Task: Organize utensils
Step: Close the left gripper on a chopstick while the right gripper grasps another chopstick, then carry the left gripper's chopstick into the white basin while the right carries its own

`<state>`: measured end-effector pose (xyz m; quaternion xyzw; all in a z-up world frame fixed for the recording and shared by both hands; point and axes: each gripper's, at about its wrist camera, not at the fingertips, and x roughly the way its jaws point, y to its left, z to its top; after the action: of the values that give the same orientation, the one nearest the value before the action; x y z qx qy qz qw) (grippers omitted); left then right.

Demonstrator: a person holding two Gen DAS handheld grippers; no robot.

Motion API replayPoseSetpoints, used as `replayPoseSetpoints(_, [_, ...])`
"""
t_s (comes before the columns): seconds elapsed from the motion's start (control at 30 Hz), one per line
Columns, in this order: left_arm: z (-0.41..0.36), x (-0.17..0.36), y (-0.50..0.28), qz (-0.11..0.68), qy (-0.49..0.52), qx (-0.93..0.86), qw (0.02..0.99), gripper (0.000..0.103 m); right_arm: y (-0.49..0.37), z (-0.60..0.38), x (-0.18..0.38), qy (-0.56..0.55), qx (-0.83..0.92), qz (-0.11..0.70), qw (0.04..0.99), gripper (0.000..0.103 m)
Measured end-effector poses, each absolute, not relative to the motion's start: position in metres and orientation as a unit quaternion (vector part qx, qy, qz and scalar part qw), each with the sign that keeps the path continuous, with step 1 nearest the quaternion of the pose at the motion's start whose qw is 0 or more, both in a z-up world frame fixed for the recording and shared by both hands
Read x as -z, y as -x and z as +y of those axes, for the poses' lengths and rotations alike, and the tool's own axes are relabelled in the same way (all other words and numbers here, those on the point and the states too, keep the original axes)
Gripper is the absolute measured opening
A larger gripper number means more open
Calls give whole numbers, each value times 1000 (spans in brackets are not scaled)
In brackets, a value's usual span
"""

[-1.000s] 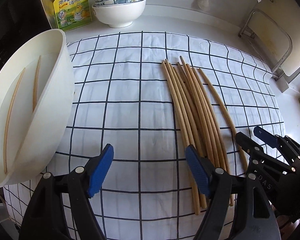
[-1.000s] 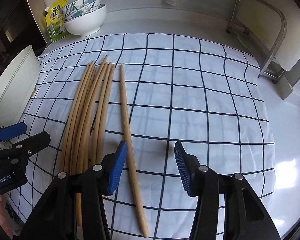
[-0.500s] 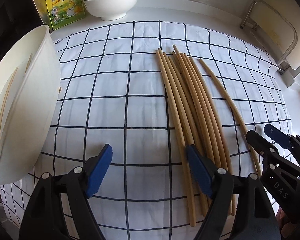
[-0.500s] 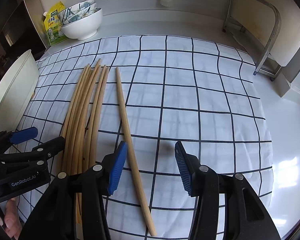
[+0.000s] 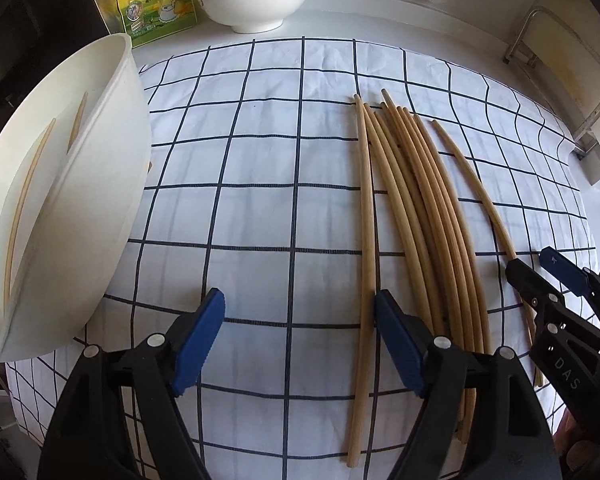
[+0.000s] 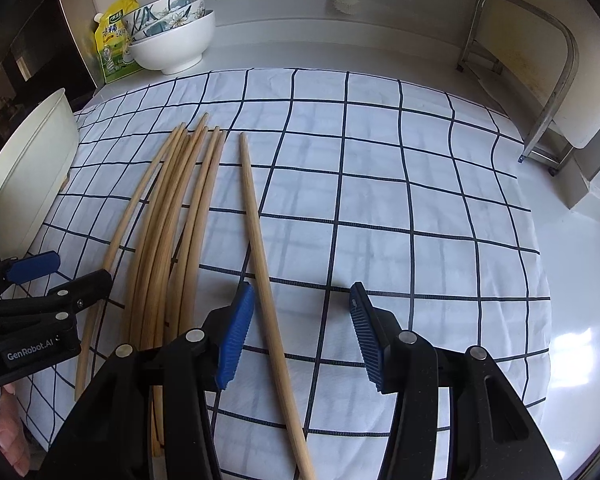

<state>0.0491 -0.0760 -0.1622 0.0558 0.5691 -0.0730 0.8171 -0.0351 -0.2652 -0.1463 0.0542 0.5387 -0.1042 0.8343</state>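
At the far left the white container (image 5: 72,200) lay tipped on its side at the edge of the checked cloth (image 5: 252,152), with two chopsticks (image 5: 28,196) already resting inside it. Right of that, over bare cloth, the left gripper (image 5: 300,336) hung with its jaws spread wide and nothing between them; the leftmost chopstick (image 5: 366,216) of the loose ones ran just inside its right-hand finger. Beyond lay the bundle of chopsticks (image 6: 172,216), crowded together and overlapping on the cloth, and a little apart from it a single chopstick (image 6: 260,248) on its own. The right gripper (image 6: 300,336) was likewise wide open and empty — that single stick passed between its fingers, close against the left pad (image 6: 236,336).

By the look of it, the sorting was early on: two sticks stowed, most of the pile not yet moved, and both grippers lining up for a pick. The next move probably called for each gripper to drop to the cloth with one stick centred and close on it alone — the left had the harder job, since its stick lay close beside the bundle.

Stacked bowls (image 6: 172,40) and a yellow pouch (image 5: 156,4) stood at the back.
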Motion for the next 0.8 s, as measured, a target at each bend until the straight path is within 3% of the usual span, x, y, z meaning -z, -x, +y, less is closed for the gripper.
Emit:
replayPoseSetpoints(0.17, [-84, 163, -58, 565, -59, 78, 819, 75, 31, -262, 148, -39, 98, 536, 838, 48])
replayPoseSetpoints(0.27, [-87, 162, -57, 561, -61, 85, 821, 65, 30, -258, 147, -34, 86, 537, 838, 40])
replayPoseSetpoints(0.37, [-91, 159, -52, 557, -66, 94, 822, 43, 30, -250, 146, -26, 70, 537, 840, 22])
replayPoseSetpoints(0.43, [-94, 157, -49, 560, -67, 101, 820, 16, 29, -246, 146, -20, 64, 537, 841, 8])
replayPoseSetpoints(0.47, [-95, 157, -49, 562, -66, 107, 817, 10, 28, -245, 146, -19, 64, 538, 840, 7])
replayPoseSetpoints(0.8, [-78, 141, -43, 564, -40, 132, 814, 7, 35, -240, 124, -53, 61, 527, 846, 6])
